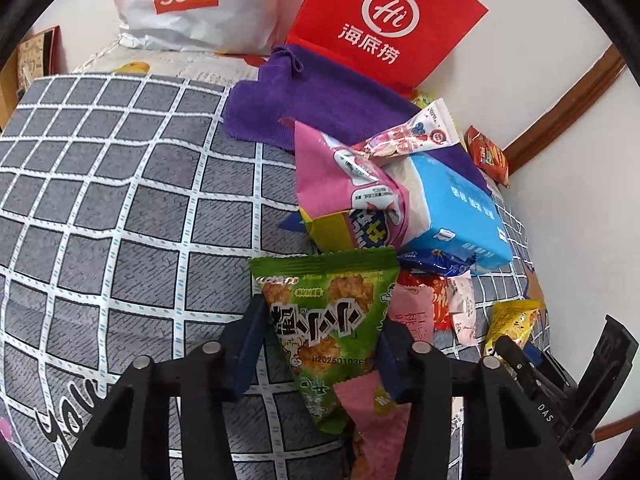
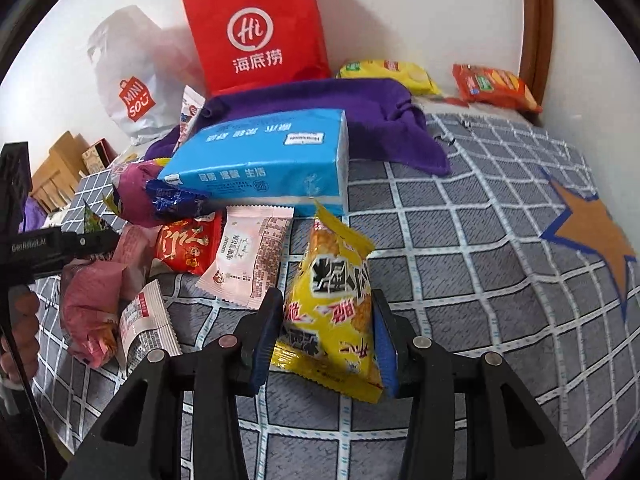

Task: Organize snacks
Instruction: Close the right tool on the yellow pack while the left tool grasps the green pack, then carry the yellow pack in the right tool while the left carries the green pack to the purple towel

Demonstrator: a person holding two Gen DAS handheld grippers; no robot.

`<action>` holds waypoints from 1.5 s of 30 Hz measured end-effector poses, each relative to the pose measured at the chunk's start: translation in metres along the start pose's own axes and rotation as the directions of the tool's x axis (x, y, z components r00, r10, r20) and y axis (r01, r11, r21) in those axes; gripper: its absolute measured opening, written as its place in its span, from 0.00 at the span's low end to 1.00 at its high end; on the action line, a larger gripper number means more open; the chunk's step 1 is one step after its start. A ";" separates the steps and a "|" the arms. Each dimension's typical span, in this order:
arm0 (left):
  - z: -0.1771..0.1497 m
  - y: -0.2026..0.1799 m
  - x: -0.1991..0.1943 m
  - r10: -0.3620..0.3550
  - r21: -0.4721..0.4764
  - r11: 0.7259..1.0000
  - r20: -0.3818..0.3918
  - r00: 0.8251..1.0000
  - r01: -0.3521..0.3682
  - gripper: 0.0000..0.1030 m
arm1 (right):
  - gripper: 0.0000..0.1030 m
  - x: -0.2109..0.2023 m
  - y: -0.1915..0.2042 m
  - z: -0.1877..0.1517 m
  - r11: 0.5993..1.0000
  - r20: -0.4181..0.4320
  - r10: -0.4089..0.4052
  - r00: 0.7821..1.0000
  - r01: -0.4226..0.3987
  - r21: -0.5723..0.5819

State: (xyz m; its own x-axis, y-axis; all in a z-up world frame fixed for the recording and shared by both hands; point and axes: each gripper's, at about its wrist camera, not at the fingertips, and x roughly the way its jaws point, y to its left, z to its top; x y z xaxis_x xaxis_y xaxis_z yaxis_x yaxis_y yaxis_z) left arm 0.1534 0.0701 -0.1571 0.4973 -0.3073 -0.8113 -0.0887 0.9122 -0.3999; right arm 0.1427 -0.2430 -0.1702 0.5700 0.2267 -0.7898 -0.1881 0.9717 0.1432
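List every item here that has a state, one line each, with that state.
left gripper: shut on green snack packet.
right gripper: shut on yellow snack packet.
blue tissue pack: sealed, lying on the snack pile.
purple cloth: crumpled, partly under the tissue pack.
red paper bag: upright against the wall.
white shopping bag: slumped against the wall.

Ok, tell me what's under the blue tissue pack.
The blue tissue pack rests on the purple cloth, and its near edge overlaps a dark blue wrapper and a pink packet. Anything beneath its middle is covered.
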 end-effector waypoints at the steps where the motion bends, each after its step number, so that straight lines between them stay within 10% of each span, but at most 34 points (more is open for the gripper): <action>1: 0.000 -0.001 -0.003 0.001 0.008 1.000 0.007 1.000 -0.001 0.42 | 0.42 -0.001 -0.001 0.000 1.000 0.002 0.008 1.000 -0.008 0.007; 45: 0.030 -0.078 -0.085 -0.014 0.159 0.987 0.162 0.987 -0.012 0.39 | 0.37 -0.071 0.006 0.053 0.999 0.105 -0.019 0.994 0.014 0.047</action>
State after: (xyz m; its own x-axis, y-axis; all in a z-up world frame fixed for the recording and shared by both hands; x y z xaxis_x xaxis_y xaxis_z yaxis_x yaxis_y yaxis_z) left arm 0.1443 0.0332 -0.0441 0.6314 -0.2718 -0.7263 0.0433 0.9475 -0.3169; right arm 0.1439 -0.2497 -0.0815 0.6544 0.2144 -0.7251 -0.1424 0.9767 0.1603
